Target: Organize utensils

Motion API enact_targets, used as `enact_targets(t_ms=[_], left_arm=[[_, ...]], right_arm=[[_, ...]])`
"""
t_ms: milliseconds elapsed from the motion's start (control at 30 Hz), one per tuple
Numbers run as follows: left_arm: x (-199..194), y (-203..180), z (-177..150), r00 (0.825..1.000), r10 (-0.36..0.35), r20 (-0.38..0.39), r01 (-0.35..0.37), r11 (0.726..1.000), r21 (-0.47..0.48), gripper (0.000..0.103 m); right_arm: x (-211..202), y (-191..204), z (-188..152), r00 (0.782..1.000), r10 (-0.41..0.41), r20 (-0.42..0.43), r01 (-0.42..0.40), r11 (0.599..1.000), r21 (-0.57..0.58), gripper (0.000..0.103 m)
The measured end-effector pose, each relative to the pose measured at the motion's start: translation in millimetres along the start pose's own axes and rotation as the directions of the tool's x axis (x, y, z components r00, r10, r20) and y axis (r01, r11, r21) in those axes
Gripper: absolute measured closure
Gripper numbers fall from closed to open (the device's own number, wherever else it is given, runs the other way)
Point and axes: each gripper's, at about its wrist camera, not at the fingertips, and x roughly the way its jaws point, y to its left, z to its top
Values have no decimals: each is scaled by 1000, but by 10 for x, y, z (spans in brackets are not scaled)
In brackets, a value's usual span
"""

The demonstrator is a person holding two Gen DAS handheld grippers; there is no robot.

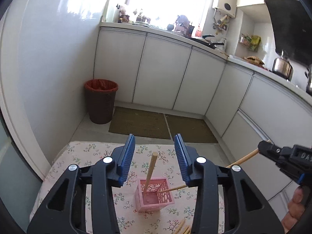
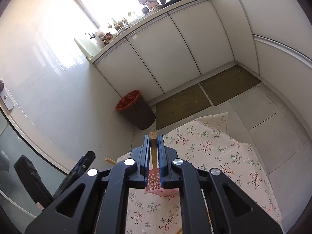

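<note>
A pink perforated basket (image 1: 154,195) stands on the floral tablecloth (image 1: 87,156). One wooden chopstick (image 1: 150,171) leans upright inside it, between the blue pads of my left gripper (image 1: 154,142), which is open and not touching it. From the right, my right gripper (image 1: 262,149) is shut on a second chopstick (image 1: 243,159) whose tip reaches the basket's rim. In the right wrist view the same gripper (image 2: 153,139) pinches that chopstick (image 2: 153,152) above the basket (image 2: 156,185).
Several more chopsticks (image 1: 183,228) lie on the cloth near the front edge. Beyond the table are a brown bin with a red liner (image 1: 101,101), floor mats (image 1: 140,122) and white cabinets (image 1: 161,72). A hand (image 1: 294,210) holds the right tool.
</note>
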Motion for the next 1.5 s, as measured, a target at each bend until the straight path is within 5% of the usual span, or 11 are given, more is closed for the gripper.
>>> enact_targets(t_ms=[100, 267, 433, 567, 767, 900, 967, 1167, 1333, 1433, 1500], left_arm=[[-257, 153, 88, 999, 23, 43, -21, 999, -42, 63], [-681, 328, 168, 993, 64, 96, -53, 993, -110, 42], [-775, 342, 117, 991, 106, 81, -99, 991, -87, 42], [-776, 335, 114, 992, 120, 49, -116, 991, -73, 37], [-812, 267, 98, 989, 146, 25, -145, 988, -46, 35], [-884, 168, 47, 986, 163, 22, -162, 987, -17, 29], [-919, 99, -2, 984, 175, 17, -176, 984, 9, 22], [-1044, -77, -140, 981, 195, 18, -195, 979, 64, 9], [-1091, -180, -277, 981, 195, -8, -193, 976, 101, 7], [-1005, -253, -423, 978, 195, -75, -182, 971, 153, 7], [-886, -298, -547, 972, 174, -159, -141, 970, 199, 7]], right_arm=[[144, 110, -55, 1000, -21, -19, 20, 999, -44, 95], [393, 269, -145, 997, -46, -54, 41, 994, -102, 95], [712, 413, -293, 993, -49, -105, 32, 987, -157, 91], [654, 419, -312, 995, -69, -76, 58, 988, -142, 72], [257, 450, -262, 988, -152, 41, 157, 970, -186, 59], [-100, 455, -336, 963, -230, 139, 255, 945, -205, 42], [-251, 462, -392, 948, -260, 183, 296, 932, -210, 26], [-605, 448, -569, 901, -346, 261, 406, 885, -227, 12], [-838, 384, -782, 838, -431, 336, 515, 829, -220, 7], [-924, 276, -947, 810, -476, 342, 566, 787, -245, 7], [-963, 123, -1073, 814, -495, 304, 572, 774, -270, 7]])
